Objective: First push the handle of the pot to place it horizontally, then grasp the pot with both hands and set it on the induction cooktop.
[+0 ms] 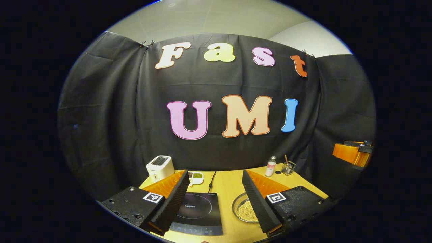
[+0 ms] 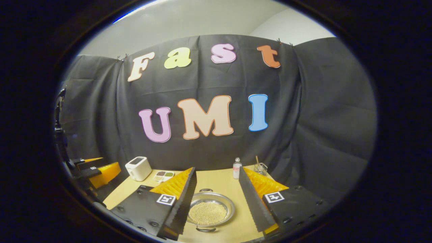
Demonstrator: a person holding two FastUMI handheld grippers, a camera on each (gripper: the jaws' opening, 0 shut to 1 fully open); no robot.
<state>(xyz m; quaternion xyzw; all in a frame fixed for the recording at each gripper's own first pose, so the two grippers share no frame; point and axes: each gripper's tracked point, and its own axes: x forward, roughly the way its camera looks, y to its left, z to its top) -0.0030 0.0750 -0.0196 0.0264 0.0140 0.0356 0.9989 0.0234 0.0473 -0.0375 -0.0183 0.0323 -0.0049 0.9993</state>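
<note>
A light wooden table (image 2: 221,182) is set against a black cloth wall, with a pale ceiling above.

In the right gripper view, the pot (image 2: 209,211), a shallow metal pan filled with small pale beads, is seen on the table between the 2 fingers of the right gripper (image 2: 216,206). 1 dark handle of the pot is at its far rim and 1 at its near rim. The right gripper's fingers are spread wide, well apart from the pot, and nothing is held.

In the left gripper view, the pot (image 1: 243,209) lies just right of the induction cooktop (image 1: 197,212), a flat black slab with a round ring marked on it and a cord running back from it. The left gripper (image 1: 216,206) is held above the table with its fingers spread wide, the cooktop between them, and nothing is gripped.

Farther back, a white toaster (image 1: 160,167) stands at the table's left rear corner, with a small white divided dish (image 1: 196,178) beside it. At the right rear, a small clear bottle (image 1: 270,166) and a glass jar (image 1: 288,167) with a stick in it are placed near each other.
</note>
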